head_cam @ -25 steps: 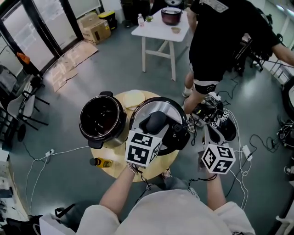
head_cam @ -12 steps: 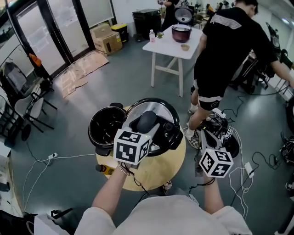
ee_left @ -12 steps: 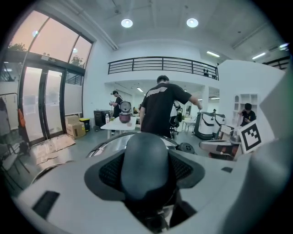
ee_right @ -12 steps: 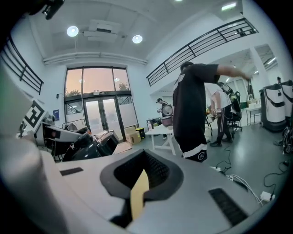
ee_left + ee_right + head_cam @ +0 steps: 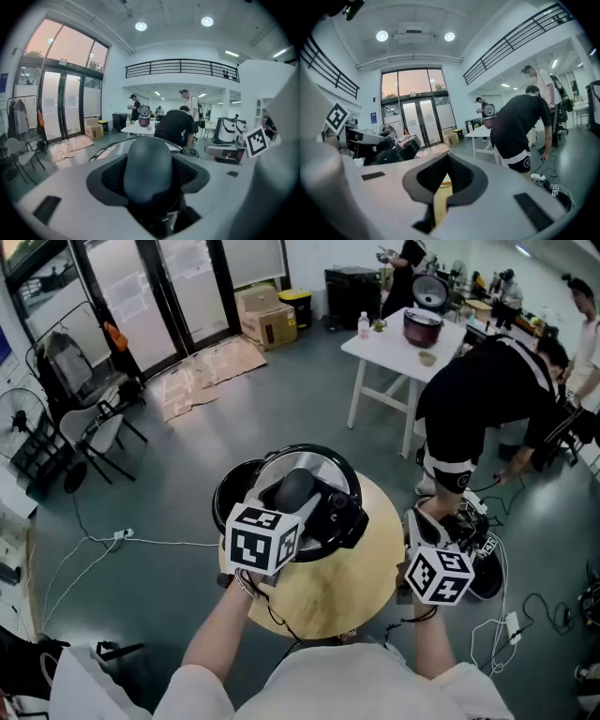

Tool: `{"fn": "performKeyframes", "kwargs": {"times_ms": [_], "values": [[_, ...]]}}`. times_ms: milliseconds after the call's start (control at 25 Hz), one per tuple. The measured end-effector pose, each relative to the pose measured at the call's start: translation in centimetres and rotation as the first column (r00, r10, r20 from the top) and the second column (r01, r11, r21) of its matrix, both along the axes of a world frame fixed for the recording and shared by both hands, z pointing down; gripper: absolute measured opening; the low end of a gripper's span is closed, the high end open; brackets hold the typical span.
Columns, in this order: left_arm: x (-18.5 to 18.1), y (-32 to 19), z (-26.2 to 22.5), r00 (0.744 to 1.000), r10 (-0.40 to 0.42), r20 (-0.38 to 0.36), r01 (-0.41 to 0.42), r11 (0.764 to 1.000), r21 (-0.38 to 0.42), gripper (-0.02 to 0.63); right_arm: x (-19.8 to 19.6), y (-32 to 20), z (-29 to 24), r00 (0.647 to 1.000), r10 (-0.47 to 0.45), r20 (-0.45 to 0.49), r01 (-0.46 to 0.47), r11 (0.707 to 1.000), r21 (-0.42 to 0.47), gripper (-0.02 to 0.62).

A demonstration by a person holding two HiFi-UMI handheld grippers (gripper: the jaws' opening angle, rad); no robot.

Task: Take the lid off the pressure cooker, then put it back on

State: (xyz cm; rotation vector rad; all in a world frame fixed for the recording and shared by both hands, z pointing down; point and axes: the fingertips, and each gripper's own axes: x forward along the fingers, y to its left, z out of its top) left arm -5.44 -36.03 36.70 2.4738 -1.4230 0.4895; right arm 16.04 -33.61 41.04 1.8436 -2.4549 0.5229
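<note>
- The right gripper [image 5: 440, 192] is nearest. Its jaws are drawn together on nothing, and only a sliver of the wooden tabletop [image 5: 347, 582] shows through them. It hangs off the tabletop's right edge, well apart from the cooker.
- The left gripper [image 5: 284, 510] is clamped on the dark knob [image 5: 149, 168] of the pressure cooker lid [image 5: 323, 472] and carries it in the air.
- The lid hangs over the cooker pot [image 5: 223, 498] but sits a little to its right, so the pot's dark rim peeks out at the lid's left.
- Seating the lid likely calls for a small shift leftward and then a level descent. The left hand alone is placed for that.
- Beyond, a person in black [image 5: 478, 409] bends beside a white table [image 5: 403, 343].
</note>
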Motion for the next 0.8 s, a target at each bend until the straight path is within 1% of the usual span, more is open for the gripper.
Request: {"fn": "performKeyframes", "kwargs": {"times_ms": [280,520,800], "values": [[-5.5,-1.3,-0.1,0.995,-0.088,0.041,0.088,0.996,-0.008,0.271,-4.3,-2.9,0.0,0.995,-0.095,-0.010,0.095,0.995,-0.007,0.002],[-9.2,-2.6,0.3,0.988,-0.147,0.044,0.148,0.988,-0.042,0.270,-7.6,-5.3,0.0,0.982,-0.186,-0.018,0.186,0.982,-0.025,0.002],[-13.4,-3.7,1.6,0.982,-0.180,0.054,0.185,0.979,-0.090,0.270,-10.2,-6.8,0.9,0.975,-0.217,-0.047,0.215,0.976,-0.045,0.002]]}}
